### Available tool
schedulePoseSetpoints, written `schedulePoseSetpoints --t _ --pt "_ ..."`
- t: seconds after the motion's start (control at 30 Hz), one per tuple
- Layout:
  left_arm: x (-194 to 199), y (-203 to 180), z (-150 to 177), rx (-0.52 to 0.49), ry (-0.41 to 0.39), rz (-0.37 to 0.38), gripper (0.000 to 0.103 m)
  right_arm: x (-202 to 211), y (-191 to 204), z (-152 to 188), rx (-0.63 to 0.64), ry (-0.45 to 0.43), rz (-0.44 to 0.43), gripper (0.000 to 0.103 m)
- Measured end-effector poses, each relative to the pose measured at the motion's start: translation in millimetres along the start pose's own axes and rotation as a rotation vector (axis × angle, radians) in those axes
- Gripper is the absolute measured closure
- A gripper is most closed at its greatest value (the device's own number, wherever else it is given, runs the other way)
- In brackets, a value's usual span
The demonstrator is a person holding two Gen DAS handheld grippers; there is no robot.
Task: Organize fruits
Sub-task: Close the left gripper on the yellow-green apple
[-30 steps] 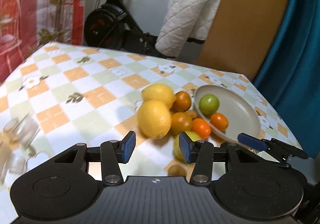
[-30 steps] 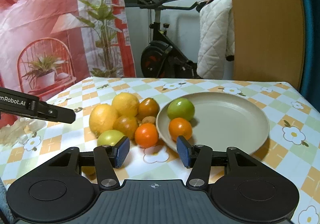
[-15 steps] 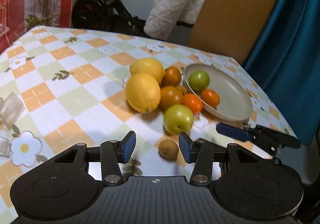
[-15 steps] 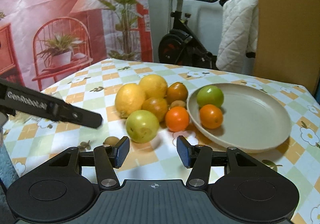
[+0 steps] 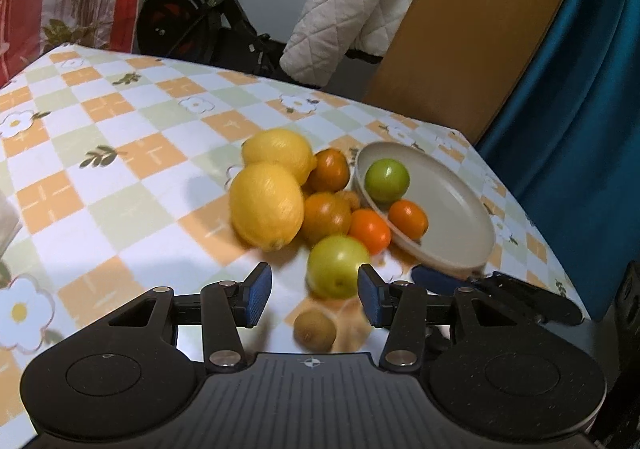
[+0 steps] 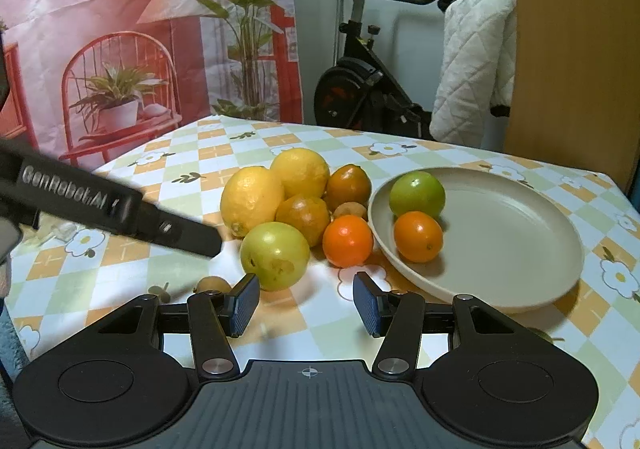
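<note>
Left gripper [image 5: 315,295] and right gripper [image 6: 306,303] both stand parted with nothing between their ribbed blue pads, low in their frames. Centre frame, on the glossy checked tablecloth [image 6: 208,153], a huddle of smooth round fruit: two dimpled yellow lemons [image 6: 252,199], a green apple [image 6: 275,255], an orange [image 6: 347,241], and a small brown kiwi [image 5: 315,329] apart. The shallow matte beige plate [image 6: 520,233], centre right, holds a second green apple [image 6: 417,194] touching a second orange [image 6: 418,236].

A round yellow-green apple [image 5: 337,266] sits just beyond the left gripper [image 5: 315,291], whose jaws stand apart; a small brown kiwi [image 5: 315,329] lies between them.
</note>
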State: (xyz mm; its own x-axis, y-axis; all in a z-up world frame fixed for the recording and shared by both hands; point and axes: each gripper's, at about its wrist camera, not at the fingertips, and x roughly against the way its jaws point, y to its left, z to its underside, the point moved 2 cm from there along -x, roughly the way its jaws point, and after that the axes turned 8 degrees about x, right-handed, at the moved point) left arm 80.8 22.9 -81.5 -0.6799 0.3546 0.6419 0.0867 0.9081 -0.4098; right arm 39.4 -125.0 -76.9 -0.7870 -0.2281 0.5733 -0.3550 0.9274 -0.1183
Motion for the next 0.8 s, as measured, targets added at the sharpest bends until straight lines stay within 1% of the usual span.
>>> schedulePoseSetpoints --t 0.27,0.53,0.6,0.8 --pt "-23 -18 -5 -0.046 0.021 0.018 0.053 -24 1 -7 0.008 0.007 -0.028 0.055" --pt "-36 -9 -3 -0.018 0.051 0.026 0.054 -35 6 -11 0.031 0.015 -0.082 0.055" --pt "-39 -6 -3 -0.002 0.063 0.038 0.054 -37 7 -12 0.032 0.022 -0.095 0.055" --pt "-45 -7 0 0.005 0.075 0.049 0.055 -39 4 -11 -0.001 0.039 -0.117 0.056"
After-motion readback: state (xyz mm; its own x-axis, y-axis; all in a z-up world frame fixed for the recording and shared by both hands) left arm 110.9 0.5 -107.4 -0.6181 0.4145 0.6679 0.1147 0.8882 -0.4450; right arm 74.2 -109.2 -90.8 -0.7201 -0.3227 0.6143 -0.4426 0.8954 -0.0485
